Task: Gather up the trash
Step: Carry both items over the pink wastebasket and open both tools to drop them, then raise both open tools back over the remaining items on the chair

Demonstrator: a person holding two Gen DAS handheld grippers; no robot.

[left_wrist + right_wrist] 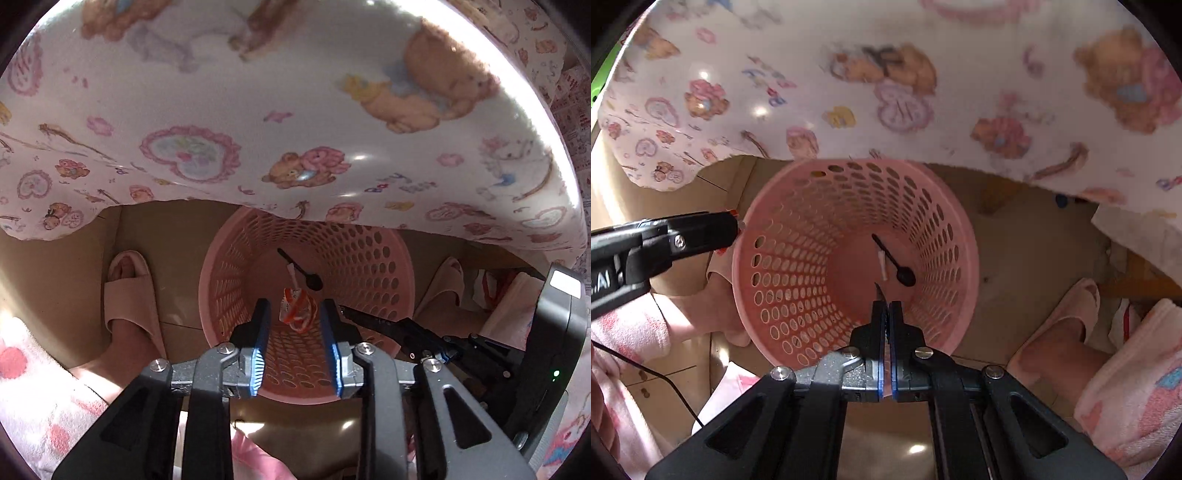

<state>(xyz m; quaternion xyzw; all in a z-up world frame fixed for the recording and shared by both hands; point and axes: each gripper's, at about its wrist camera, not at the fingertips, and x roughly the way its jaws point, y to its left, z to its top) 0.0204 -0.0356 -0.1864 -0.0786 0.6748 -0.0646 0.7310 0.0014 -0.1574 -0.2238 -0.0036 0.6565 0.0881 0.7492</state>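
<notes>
Hovering over pink basket rim: left gripper spread around wrapper, right gripper pinching dark scrap.

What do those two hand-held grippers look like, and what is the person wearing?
Each hand-held gripper, left and right, has black angular arms, silver bolts and blue-edged finger pads. A thin black cable trails nearby. The person wears pale pink slippers and fluffy pink-patterned clothing.
</notes>
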